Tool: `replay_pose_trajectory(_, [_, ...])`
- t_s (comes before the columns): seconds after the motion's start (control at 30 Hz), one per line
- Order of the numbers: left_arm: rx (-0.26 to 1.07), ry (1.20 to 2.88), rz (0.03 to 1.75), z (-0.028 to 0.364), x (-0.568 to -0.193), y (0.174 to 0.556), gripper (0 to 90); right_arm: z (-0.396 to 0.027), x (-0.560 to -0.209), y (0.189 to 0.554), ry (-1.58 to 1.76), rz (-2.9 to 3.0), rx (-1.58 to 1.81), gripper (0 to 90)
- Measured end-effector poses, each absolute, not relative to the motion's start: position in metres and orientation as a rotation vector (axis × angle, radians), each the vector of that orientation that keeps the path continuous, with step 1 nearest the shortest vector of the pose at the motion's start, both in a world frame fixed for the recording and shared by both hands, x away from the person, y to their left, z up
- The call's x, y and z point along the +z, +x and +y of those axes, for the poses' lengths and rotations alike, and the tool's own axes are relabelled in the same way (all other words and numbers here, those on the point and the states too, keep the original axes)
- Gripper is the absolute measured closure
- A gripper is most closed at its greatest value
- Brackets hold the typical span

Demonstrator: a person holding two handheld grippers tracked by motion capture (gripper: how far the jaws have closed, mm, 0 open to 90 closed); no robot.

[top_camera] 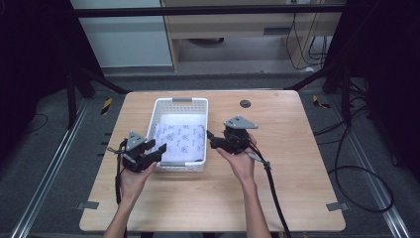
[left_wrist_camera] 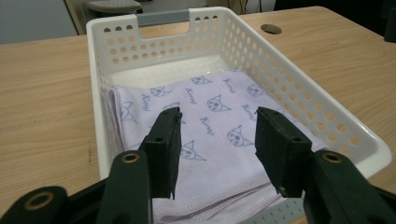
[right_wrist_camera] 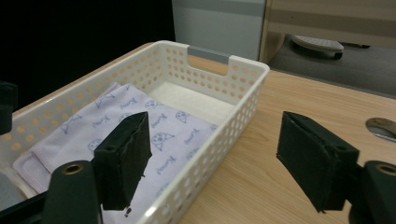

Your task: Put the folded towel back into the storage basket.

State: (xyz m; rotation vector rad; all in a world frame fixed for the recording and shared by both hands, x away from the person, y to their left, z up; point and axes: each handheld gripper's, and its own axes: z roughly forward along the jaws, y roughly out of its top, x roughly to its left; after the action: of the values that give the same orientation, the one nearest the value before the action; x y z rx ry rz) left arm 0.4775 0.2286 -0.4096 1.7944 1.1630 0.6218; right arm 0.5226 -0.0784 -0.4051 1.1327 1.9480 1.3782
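Behind the left gripper (left_wrist_camera: 217, 154), the towel's (left_wrist_camera: 210, 116) near edge hides.

Glossy perforated plastic basket (left_wrist_camera: 299, 88), soft printed cloth (left_wrist_camera: 219, 135), matt wood-grain table (left_wrist_camera: 42, 93).

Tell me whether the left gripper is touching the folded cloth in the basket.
Cannot tell. In the left gripper view the left gripper has open jaws over the cloth in the basket; neither contact nor gap shows plainly.

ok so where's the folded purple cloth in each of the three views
High view: the cloth lies in the white basket at table centre.
Left gripper view: centre, just beyond the open jaws.
Right gripper view: lower left, inside the basket.
Shared landmark: the basket's grey handle strip.
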Motion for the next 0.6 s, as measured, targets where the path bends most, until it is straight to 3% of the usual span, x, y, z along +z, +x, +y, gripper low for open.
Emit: replay_pose_trajectory(0.6, [0.655, 1.792, 1.131, 0.246, -0.415, 0.449, 41.9, -0.140, -0.433, 0.479, 1.166, 1.923, 1.360, 16.9])
